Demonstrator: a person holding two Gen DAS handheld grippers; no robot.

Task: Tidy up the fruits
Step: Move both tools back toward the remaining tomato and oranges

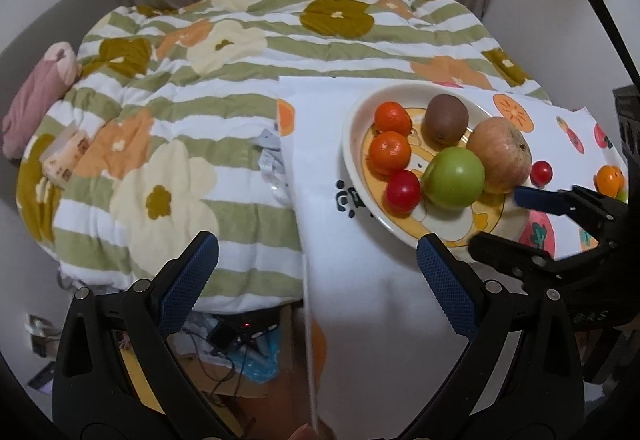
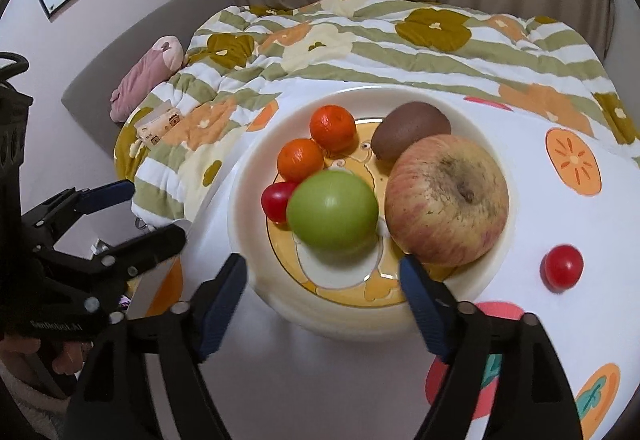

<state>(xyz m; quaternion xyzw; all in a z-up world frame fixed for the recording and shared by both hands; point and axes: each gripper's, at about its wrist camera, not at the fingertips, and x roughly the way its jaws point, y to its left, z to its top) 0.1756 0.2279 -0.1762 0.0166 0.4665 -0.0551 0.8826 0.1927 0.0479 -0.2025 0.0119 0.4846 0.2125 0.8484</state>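
Note:
A cream plate (image 2: 248,168) (image 1: 352,136) on the fruit-print tablecloth (image 2: 560,200) holds two oranges (image 2: 333,128) (image 2: 300,159), a kiwi (image 2: 410,128), a big reddish apple (image 2: 446,200), a green apple (image 2: 332,210) and a cherry tomato (image 2: 274,200). A second cherry tomato (image 2: 562,266) (image 1: 541,172) lies on the cloth right of the plate. My right gripper (image 2: 322,264) (image 1: 500,220) stands open over the plate's near rim, its tips just short of the green apple (image 1: 454,178) and pressing on nothing. My left gripper (image 1: 318,244) (image 2: 146,214) is open and empty, left of the plate.
Behind the table lies a flowered striped quilt (image 1: 180,100) with a pink plush (image 1: 36,96) and a tissue pack (image 1: 64,156). Cables and clutter (image 1: 228,340) sit on the floor below the table's left edge. A small orange round thing (image 1: 610,178) sits far right.

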